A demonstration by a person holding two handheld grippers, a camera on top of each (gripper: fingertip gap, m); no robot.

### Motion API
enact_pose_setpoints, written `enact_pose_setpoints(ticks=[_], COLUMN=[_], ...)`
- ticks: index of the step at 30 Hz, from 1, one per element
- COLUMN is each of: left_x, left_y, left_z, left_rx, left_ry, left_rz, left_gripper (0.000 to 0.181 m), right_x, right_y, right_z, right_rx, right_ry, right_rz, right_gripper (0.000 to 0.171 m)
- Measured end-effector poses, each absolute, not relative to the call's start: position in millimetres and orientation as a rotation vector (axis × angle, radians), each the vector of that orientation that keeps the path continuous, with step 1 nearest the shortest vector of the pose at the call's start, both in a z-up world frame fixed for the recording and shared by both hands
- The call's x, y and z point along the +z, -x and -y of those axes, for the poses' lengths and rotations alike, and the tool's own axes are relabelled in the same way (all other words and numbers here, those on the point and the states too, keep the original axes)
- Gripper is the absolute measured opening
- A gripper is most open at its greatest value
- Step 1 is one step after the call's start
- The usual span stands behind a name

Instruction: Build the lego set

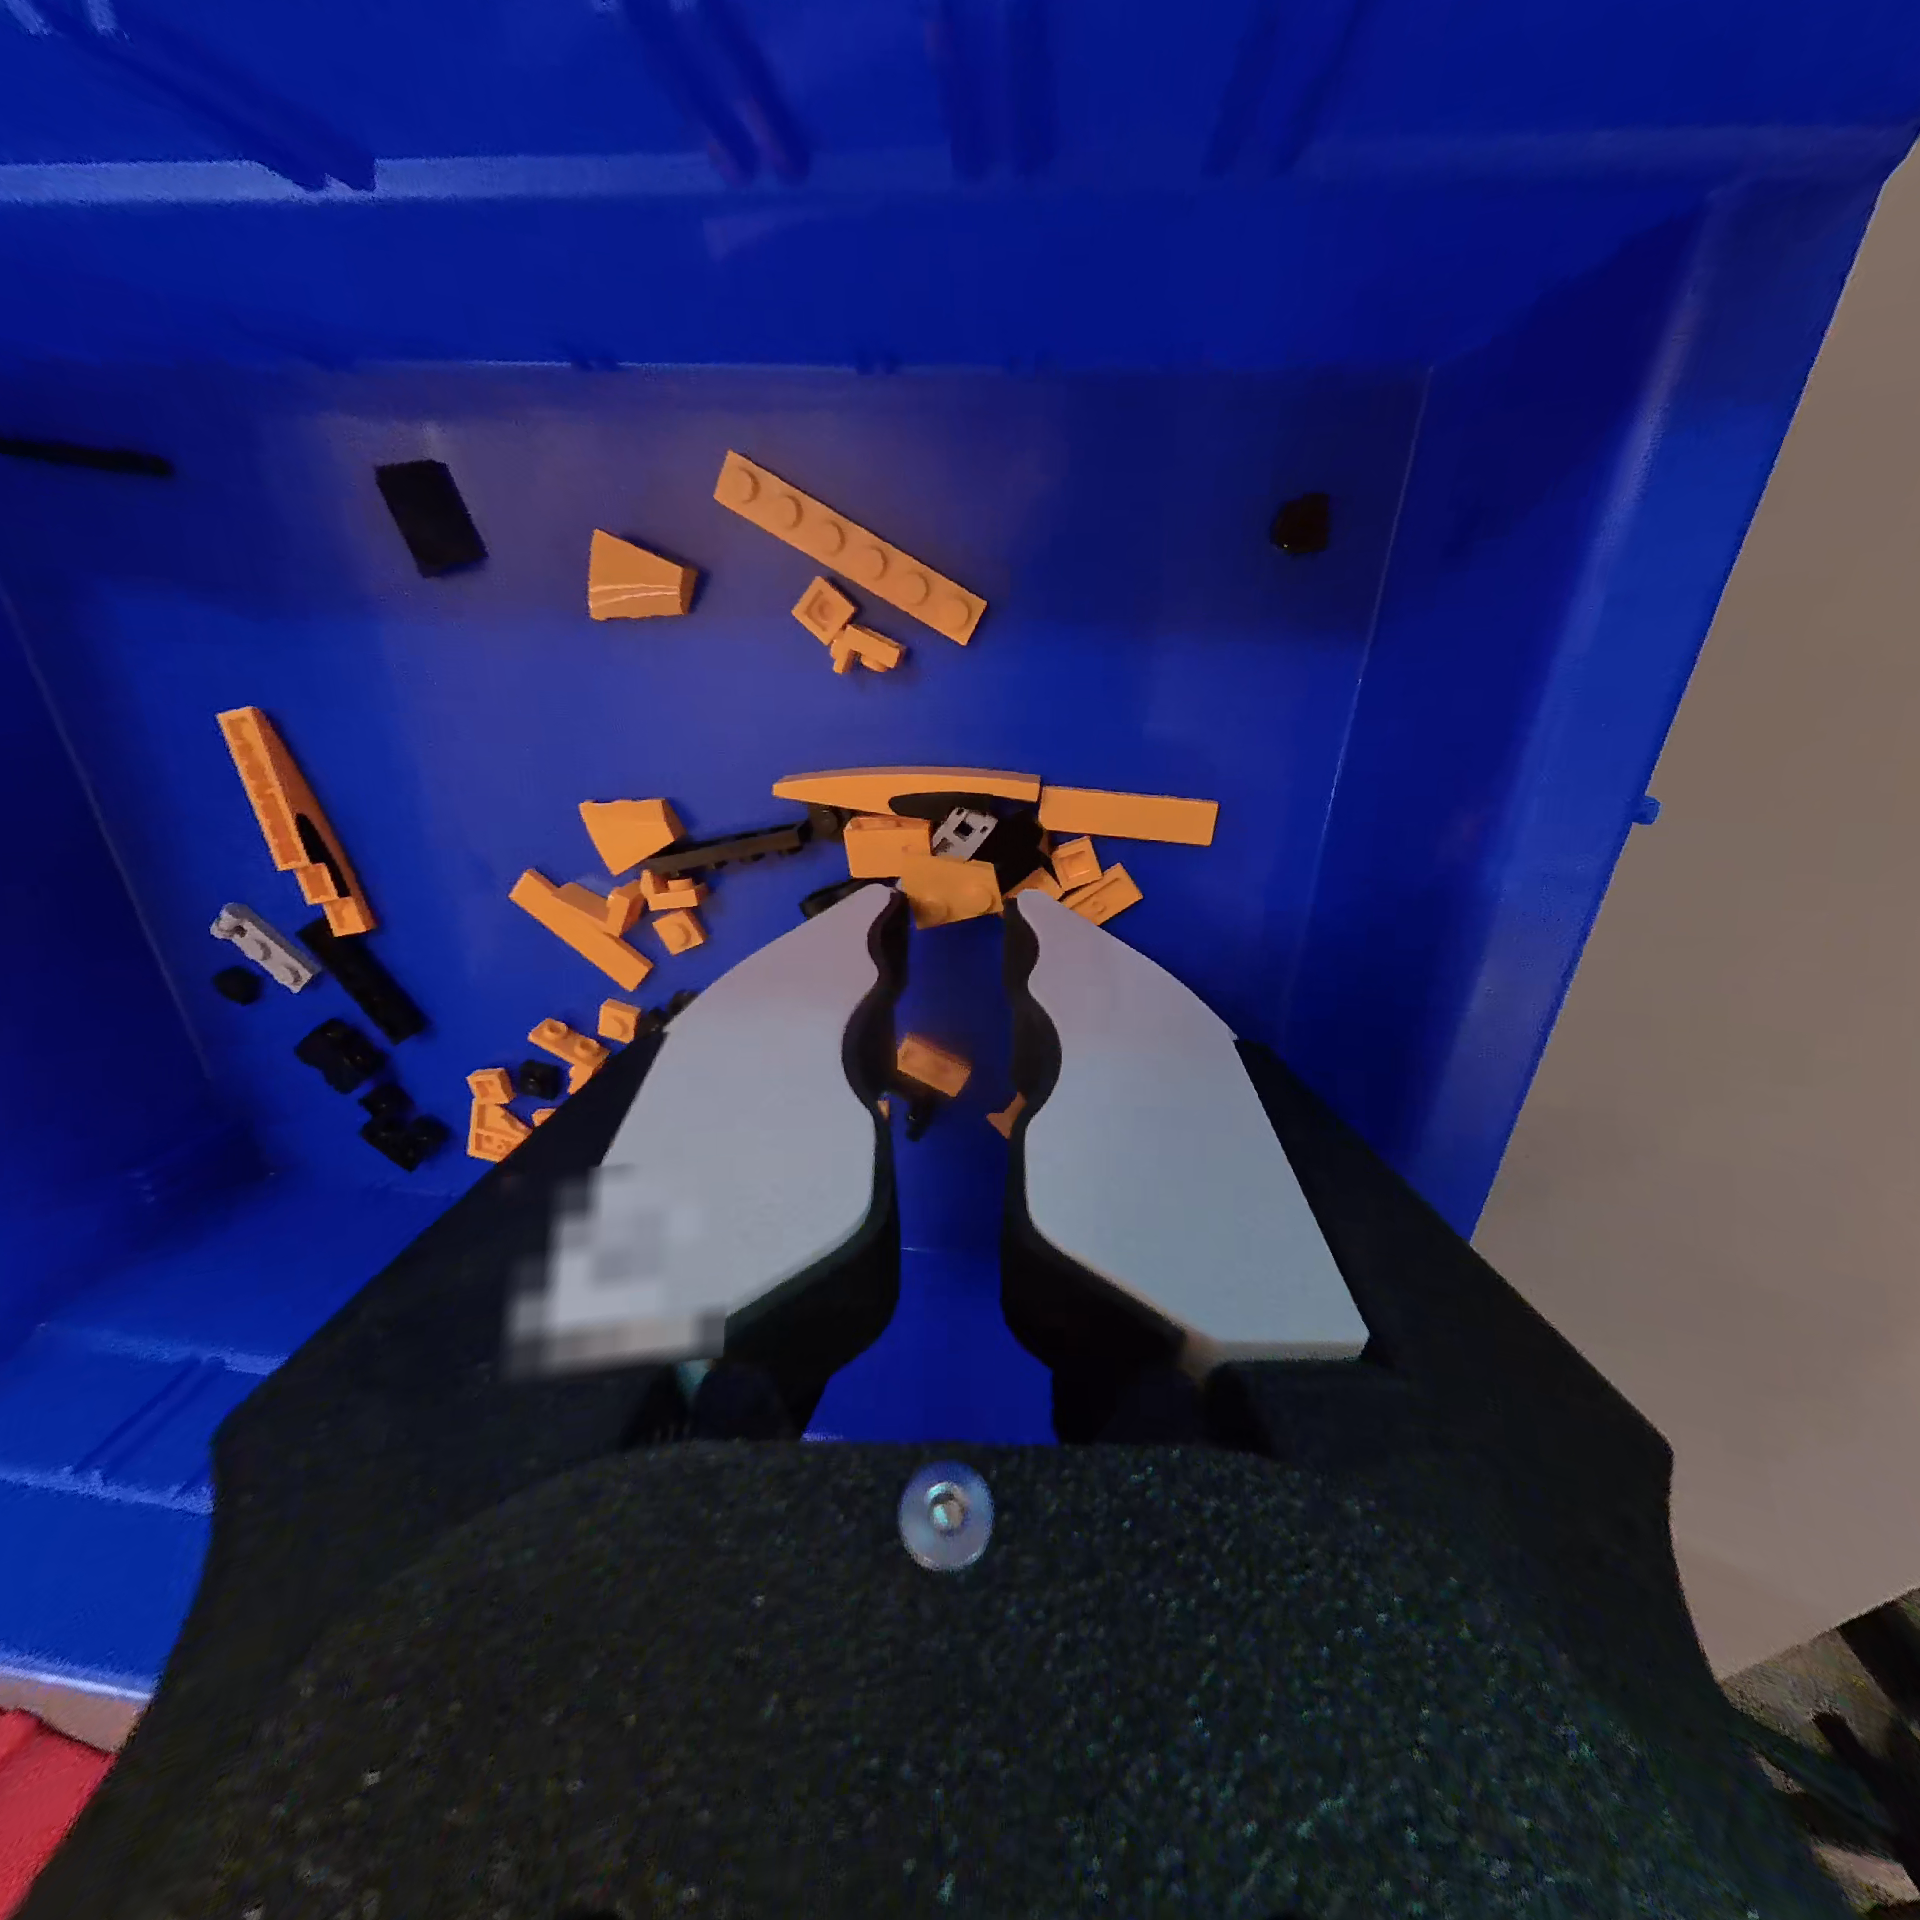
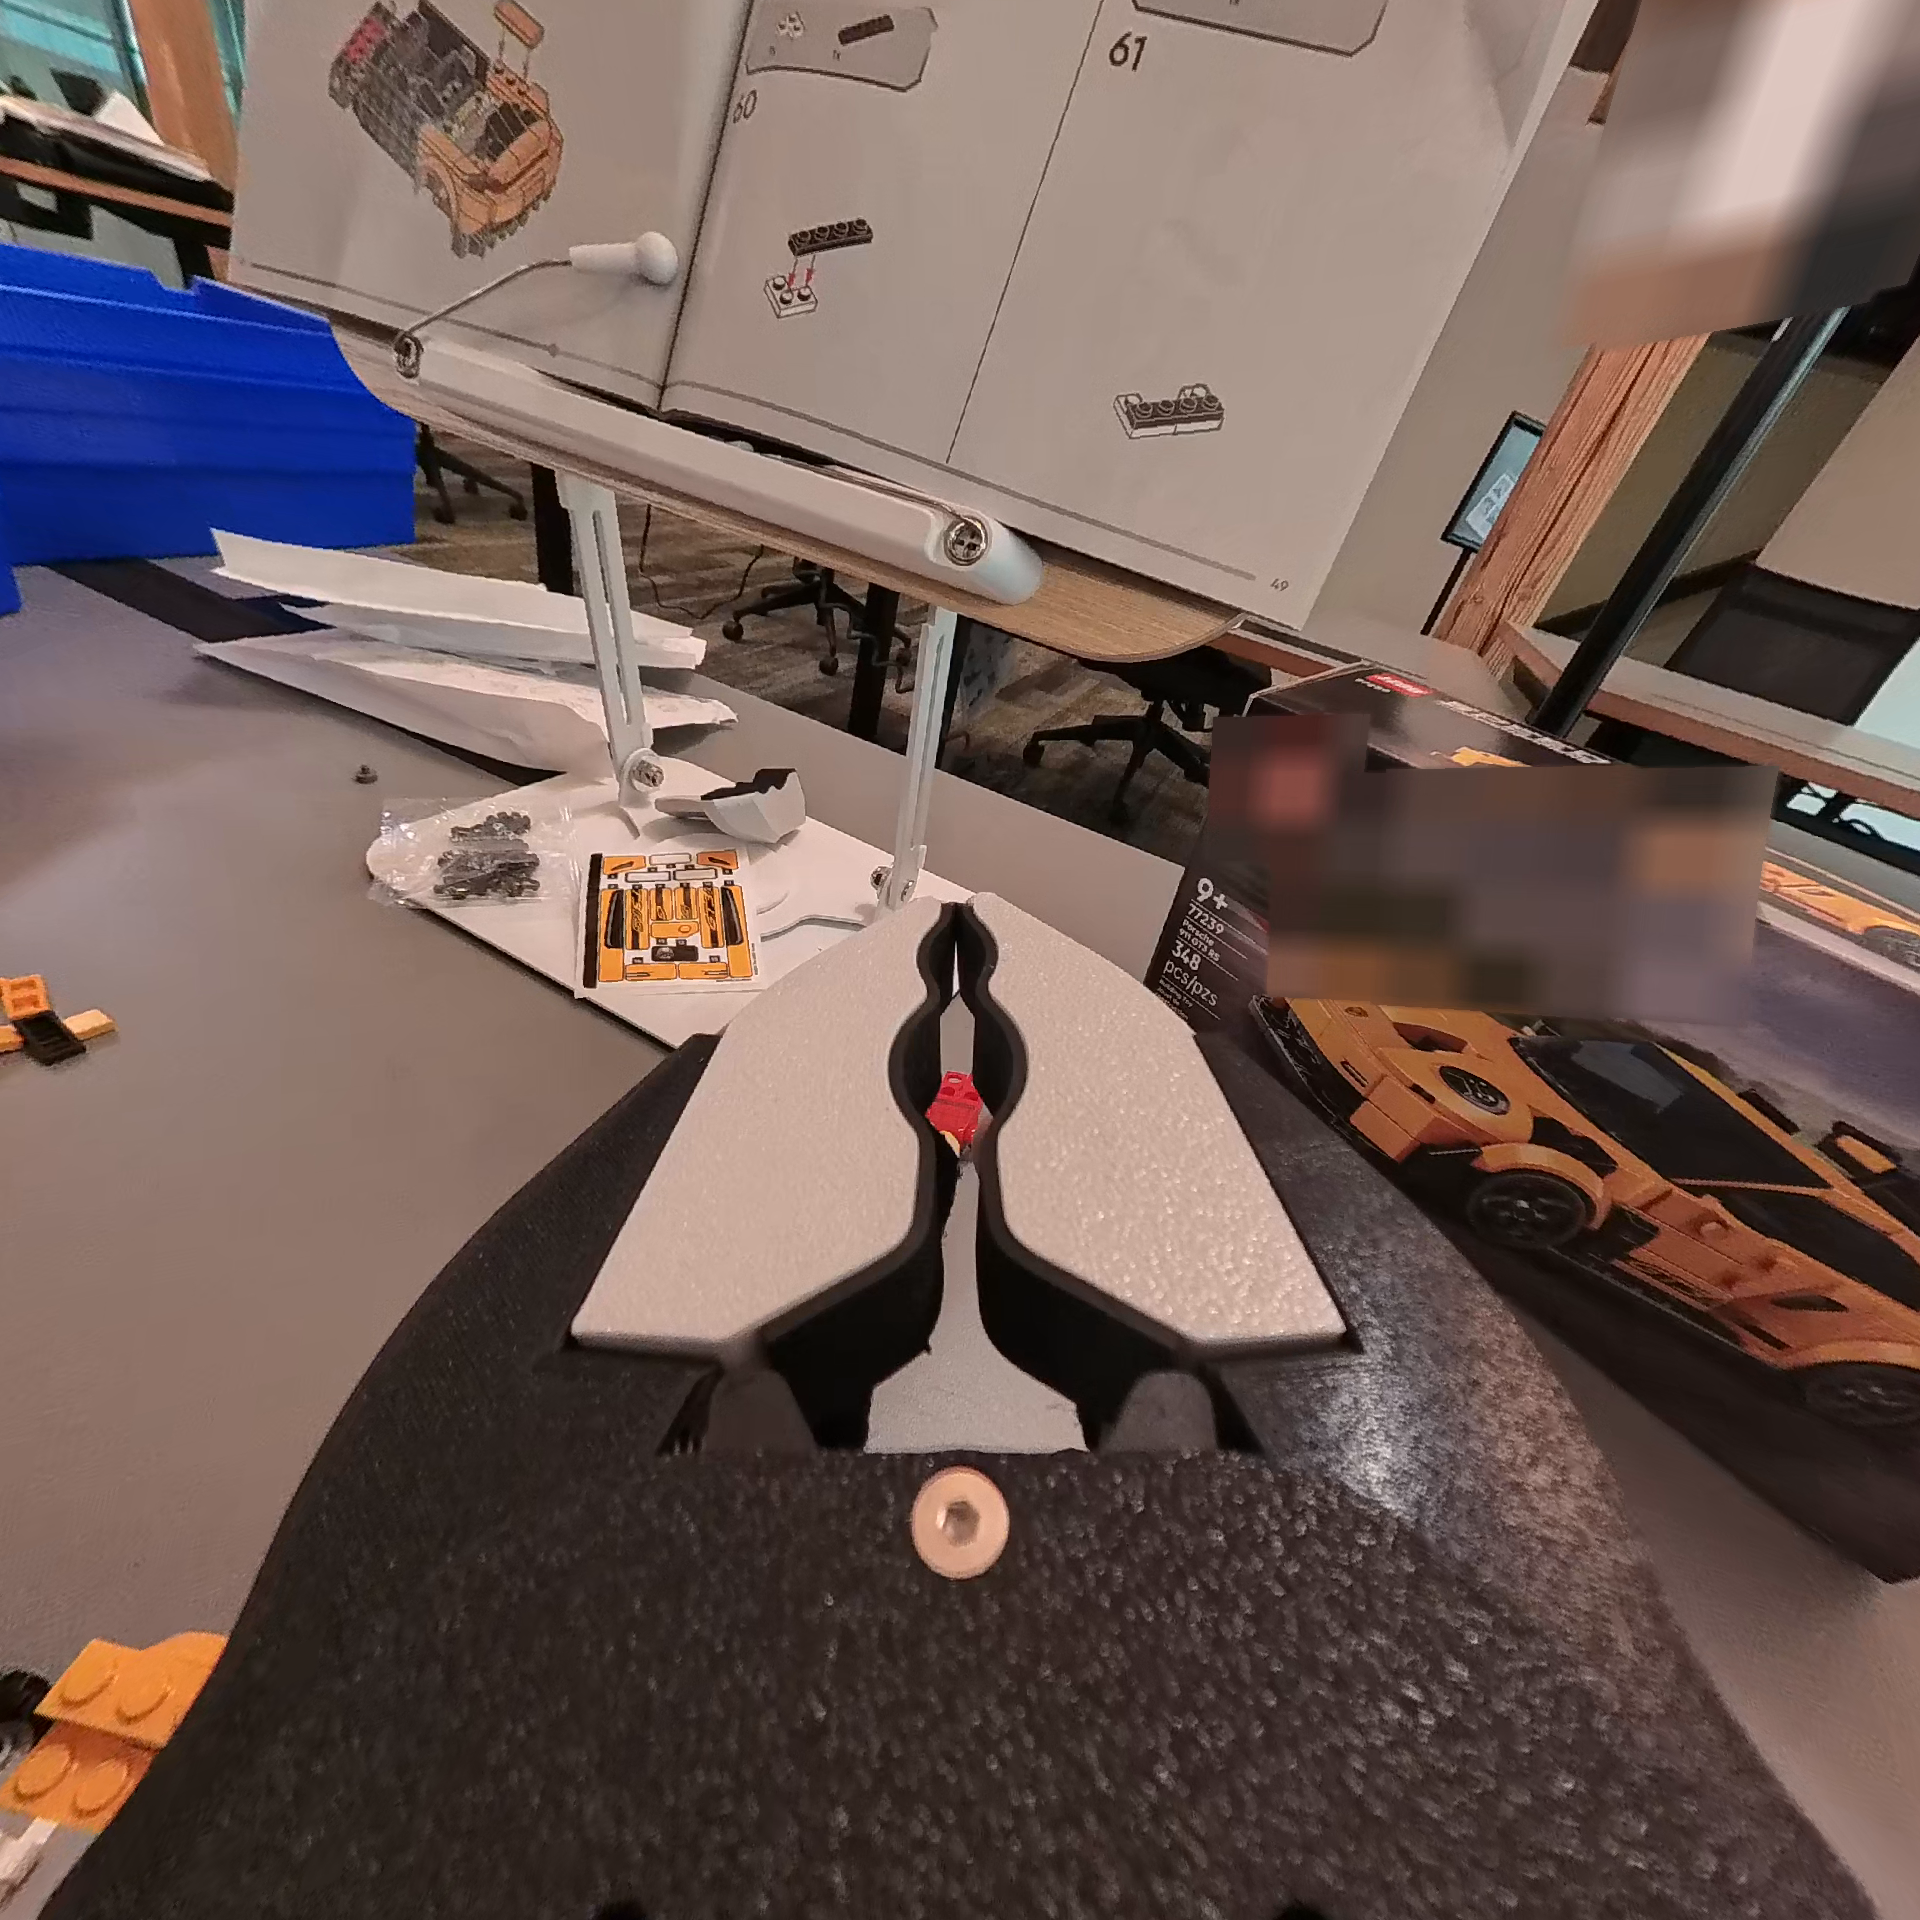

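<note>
Midway, judging by the open instruction booklet [image 2: 935, 260] propped on a white stand [image 2: 727, 499]; plenty still loose. Left gripper [image 1: 956, 902] down inside blue bin [image 1: 1558, 623], jaws parted, tips straddling an orange piece at the near edge of a small orange cluster [image 1: 987, 842]; not clamped yet, nothing held. Right gripper [image 2: 958, 914] over the grey table [image 2: 260, 1247], tips pressed together, empty at the tips; small red piece [image 2: 956, 1103] seen through the gap lower down, cannot tell whether pinched or lying beneath.

Bin count, rough: one long orange plate [image 1: 847, 545], one long orange arch piece [image 1: 291, 821], one black tile [image 1: 428, 516], one grey piece [image 1: 260, 945], two orange wedges, plus well over a dozen small orange and black bits, some hidden under the fingers.

Table count: one sticker sheet [image 2: 670, 920], apparently unused; one clear bag of dark small parts [image 2: 468, 857]; one set box [image 2: 1558, 1039]; opened white paper bags [image 2: 447, 655], number unclear; partial orange assembly [image 2: 94, 1714] at bottom-left edge, another small orange-black bit [image 2: 42, 1018] at left.

Left to do: remaining bin parts, stickers.
</note>
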State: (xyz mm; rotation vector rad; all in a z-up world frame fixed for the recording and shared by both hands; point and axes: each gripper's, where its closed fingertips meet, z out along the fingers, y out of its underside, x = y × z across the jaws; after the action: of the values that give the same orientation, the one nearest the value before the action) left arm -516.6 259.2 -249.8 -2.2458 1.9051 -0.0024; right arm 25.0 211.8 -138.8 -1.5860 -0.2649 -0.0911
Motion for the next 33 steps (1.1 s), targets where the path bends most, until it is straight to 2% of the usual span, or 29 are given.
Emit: enact_pose_setpoints(ticks=[8, 11, 17, 21, 23, 26, 33], left_x=[-240.9, -221.0, -152.8, -133.6, -139.9, -164.5, -239.5], left_y=[517.3, 507.8, 439.3, 366.4, 330.9, 281.7, 235.8], left_z=[-262.4, -266.6, -241.5, -198.8, -184.3, -173.7, -226.8], left_rx=[0.009, -0.059, -0.375, -0.517, -0.579, -0.687, -0.44], left_ry=[2.226, 2.179, 1.941, 1.79, 1.788, 1.853, 2.036], left_rz=[-1.855, -1.761, -1.589, -1.572, -1.52, -1.424, -1.401], left_gripper=[0.025, 0.025, 0.022, 0.013, 0.0, 0.0, 0.0], right_x=[-139.2, -137.6, -139.4, -138.0, -136.2, -133.6, -129.9], right_y=[-24.6, -26.7, -25.0, -24.2, -24.2, -25.1, -27.6], right_z=[-211.8, -211.4, -212.0, -211.4, -210.7, -210.0, -208.4], right_rx=[-0.09, -0.093, -0.087, -0.08, -0.078, -0.072, -0.048], right_ry=[1.585, 1.58, 1.584, 1.579, 1.574, 1.568, 1.56], right_rz=[0.266, 0.259, 0.265, 0.266, 0.266, 0.262, 0.252], right_gripper=[0.0, 0.0, 0.0, 0.0, 0.0, 0.0, 0.0])
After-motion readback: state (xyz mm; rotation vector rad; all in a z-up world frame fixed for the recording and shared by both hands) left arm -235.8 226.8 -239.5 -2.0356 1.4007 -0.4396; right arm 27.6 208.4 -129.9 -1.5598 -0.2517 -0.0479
